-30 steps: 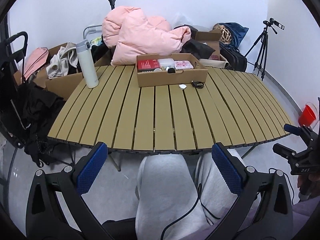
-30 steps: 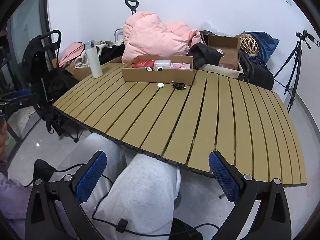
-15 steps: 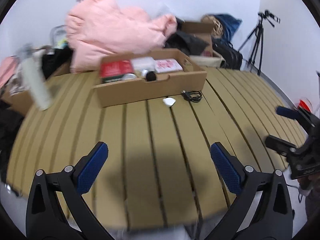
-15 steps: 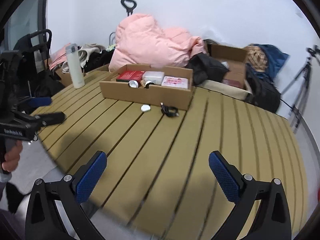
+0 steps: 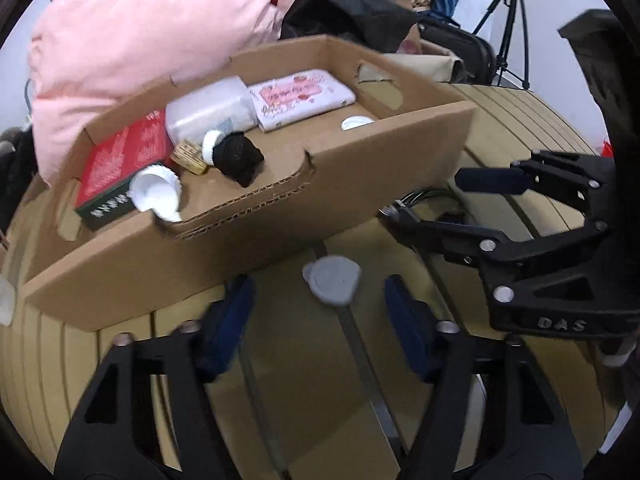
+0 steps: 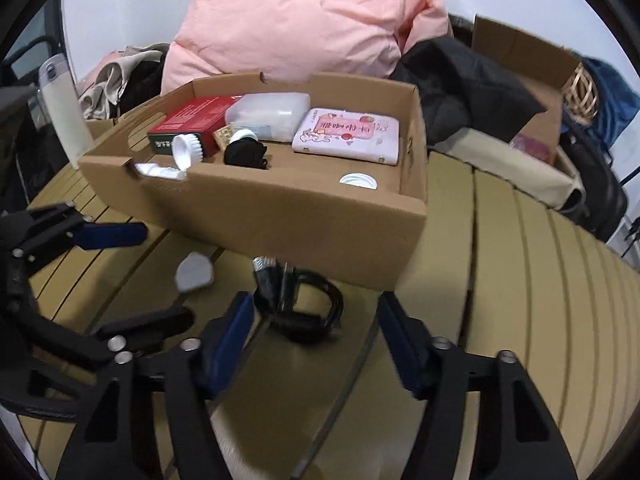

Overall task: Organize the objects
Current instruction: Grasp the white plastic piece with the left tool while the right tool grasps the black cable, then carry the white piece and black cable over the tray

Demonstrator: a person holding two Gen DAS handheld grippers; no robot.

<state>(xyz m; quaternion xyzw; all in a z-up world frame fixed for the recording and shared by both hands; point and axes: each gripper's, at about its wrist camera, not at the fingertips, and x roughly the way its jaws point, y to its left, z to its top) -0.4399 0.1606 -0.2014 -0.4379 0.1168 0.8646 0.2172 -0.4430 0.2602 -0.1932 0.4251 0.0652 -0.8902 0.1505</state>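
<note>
A small grey-white case lies on the slatted table in front of the cardboard box; it also shows in the right wrist view. My left gripper is open with the case just ahead between its fingers. A coiled black cable lies by the box front. My right gripper is open with the cable between its fingertips. The box holds a red box, a clear container, a pink pack, a black bundle and white caps.
A pink quilt, black clothing and a second cardboard box lie behind the box. A white bottle stands at the left. A tripod stands beyond the table's far right. The right gripper appears in the left wrist view.
Both grippers have moved forward over the table and down to the box front. The left now brackets the grey case, the right the black cable. Both remain open.
</note>
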